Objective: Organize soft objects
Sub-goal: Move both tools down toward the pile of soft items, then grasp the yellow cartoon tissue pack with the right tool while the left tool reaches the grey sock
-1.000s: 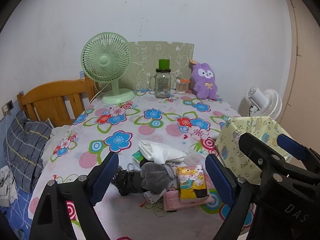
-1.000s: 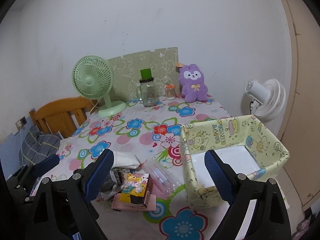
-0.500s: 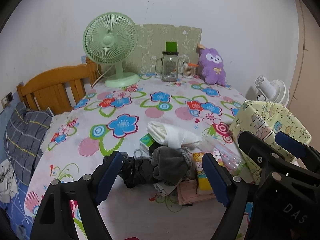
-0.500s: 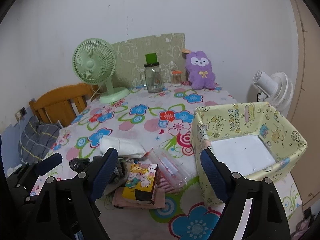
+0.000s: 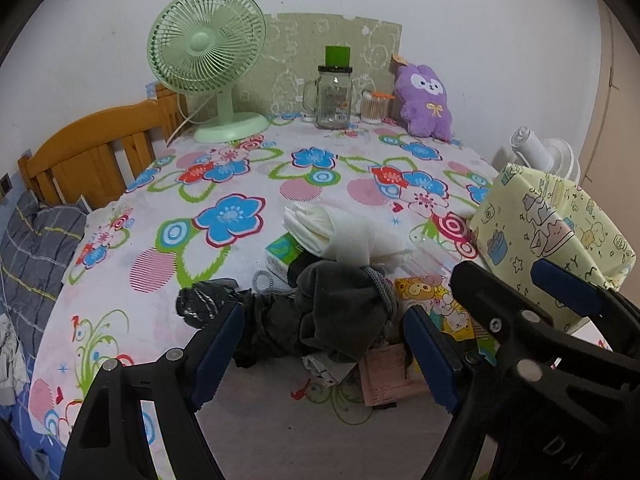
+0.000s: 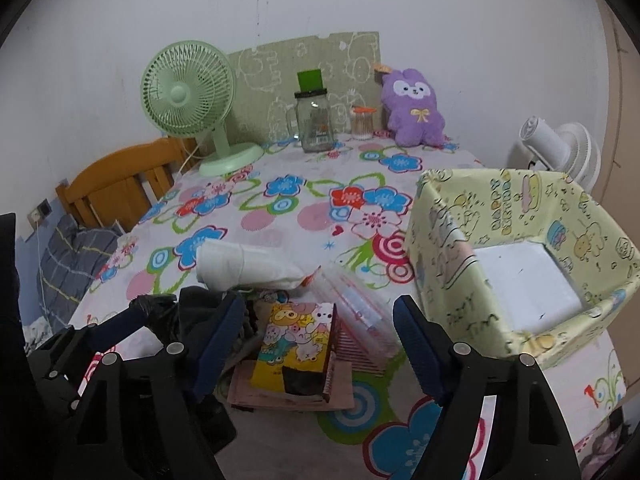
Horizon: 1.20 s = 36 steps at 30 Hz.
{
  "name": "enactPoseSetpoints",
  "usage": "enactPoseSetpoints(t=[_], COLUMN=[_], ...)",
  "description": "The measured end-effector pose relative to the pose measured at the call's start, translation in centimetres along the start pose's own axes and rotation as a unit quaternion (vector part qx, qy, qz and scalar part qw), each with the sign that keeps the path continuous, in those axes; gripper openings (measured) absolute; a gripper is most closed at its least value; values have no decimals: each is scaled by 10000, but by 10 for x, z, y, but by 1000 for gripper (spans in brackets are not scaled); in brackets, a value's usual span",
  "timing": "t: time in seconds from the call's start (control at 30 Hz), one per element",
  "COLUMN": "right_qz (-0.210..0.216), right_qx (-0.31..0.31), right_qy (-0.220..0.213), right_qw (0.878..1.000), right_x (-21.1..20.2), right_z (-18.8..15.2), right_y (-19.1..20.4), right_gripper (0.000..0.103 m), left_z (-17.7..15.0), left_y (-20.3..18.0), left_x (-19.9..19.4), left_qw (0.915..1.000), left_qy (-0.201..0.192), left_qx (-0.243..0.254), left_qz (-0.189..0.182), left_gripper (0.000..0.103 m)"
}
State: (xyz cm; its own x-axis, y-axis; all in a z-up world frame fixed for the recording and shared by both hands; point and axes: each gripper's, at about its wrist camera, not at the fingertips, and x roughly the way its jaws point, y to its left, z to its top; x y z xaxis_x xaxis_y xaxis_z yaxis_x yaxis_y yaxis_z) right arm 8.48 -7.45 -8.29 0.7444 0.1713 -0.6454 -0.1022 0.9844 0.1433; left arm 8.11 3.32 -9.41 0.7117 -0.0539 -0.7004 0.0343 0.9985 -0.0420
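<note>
Grey sock (image 5: pixel 344 312) beside yellow box (image 5: pixel 560 224)

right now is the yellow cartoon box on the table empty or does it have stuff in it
Empty. The right wrist view looks into the yellow box and shows only its bare white floor; the soft things lie in a pile outside it.

Grey cloth (image 5: pixel 340 312) crumpled on table (image 5: pixel 168 248)
</note>
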Motion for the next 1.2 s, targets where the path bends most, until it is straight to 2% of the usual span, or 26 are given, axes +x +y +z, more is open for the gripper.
enactPoseSetpoints(t=[0.13,0.33,0.43,0.67,0.77,0.93,1.0,1.1,1.2], right_qz=[-121,-87,-82,-51,-39,12,6,-28,-10], right_qx=[1,25,60,79,108,186,176,124,113], right_qy=[72,276,419,583,661,817,815,781,756], right_qw=[9999,9996,9991,9983,9977,9965,9965,9969,9971], right_x=[6,20,28,43,49,58,59,58,57], right_z=[-1,-1,-4,-5,-5,-7,-7,-6,-6], right_y=[2,4,6,7,6,6,5,6,6], right_gripper=[79,79,76,75,74,57,53,42,39], left_z=[0,0,-1,-3,-4,-6,-6,-6,-7], left_y=[-2,-4,-3,-2,-2,-4,-5,-5,-6], left_x=[7,17,23,29,31,32,31,31,29], left_qw=[10000,9998,9997,9996,9995,9994,9995,9995,9995], left_qy=[39,90,169,240,283,289,281,276,275], left_qx=[38,110,139,111,108,162,153,135,120], left_qz=[25,113,125,69,59,88,77,67,65], left_gripper=[80,75,65,51,48,47,46,43,42])
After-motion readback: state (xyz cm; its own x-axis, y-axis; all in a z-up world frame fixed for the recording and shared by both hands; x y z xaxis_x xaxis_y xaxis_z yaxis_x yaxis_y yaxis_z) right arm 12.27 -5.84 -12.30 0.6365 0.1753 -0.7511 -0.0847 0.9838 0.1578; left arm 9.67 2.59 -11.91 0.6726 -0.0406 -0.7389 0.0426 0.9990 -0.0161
